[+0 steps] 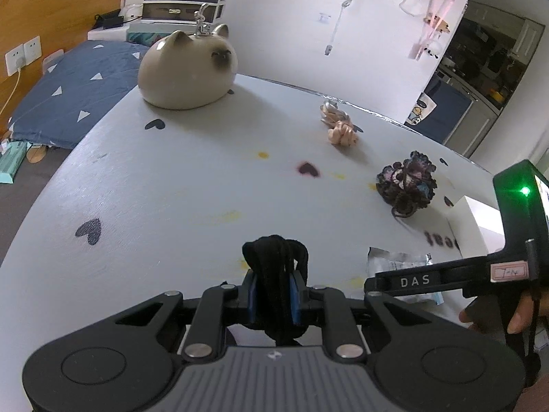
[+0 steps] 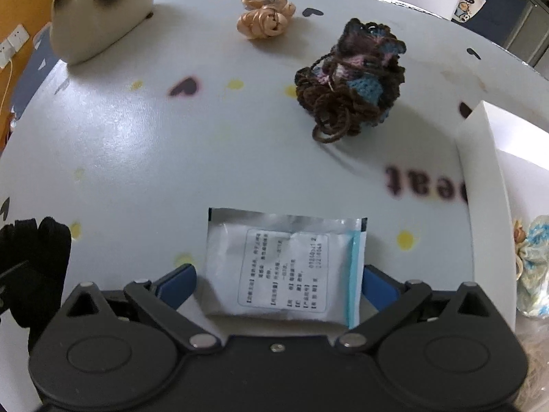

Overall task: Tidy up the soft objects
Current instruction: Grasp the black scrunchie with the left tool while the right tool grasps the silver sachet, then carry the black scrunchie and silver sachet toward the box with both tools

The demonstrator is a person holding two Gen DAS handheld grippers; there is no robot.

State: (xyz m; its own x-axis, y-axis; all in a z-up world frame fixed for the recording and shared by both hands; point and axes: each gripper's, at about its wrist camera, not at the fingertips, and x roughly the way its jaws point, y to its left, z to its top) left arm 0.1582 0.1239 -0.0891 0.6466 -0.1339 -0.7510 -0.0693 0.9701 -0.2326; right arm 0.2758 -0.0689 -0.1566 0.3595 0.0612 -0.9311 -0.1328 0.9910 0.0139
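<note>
My left gripper [image 1: 273, 290] is shut on a black yarn bundle [image 1: 274, 267], held just above the white table [image 1: 154, 189]; the bundle also shows at the left edge of the right wrist view [image 2: 37, 250]. My right gripper [image 2: 278, 283] is open, its blue pads either side of a flat white sachet [image 2: 284, 267] lying on the table. A brown, blue and pink crochet piece [image 2: 353, 82] lies beyond it, also seen in the left wrist view [image 1: 406, 182]. A peach satin scrunchie [image 2: 266, 17] lies further back, also in the left wrist view [image 1: 339, 123].
A beige ceramic cat [image 1: 187, 68] stands at the table's far left. A white box [image 2: 494, 185] stands at the right with a pale blue crochet item [image 2: 533, 267] inside. A bed and drawers lie beyond the table.
</note>
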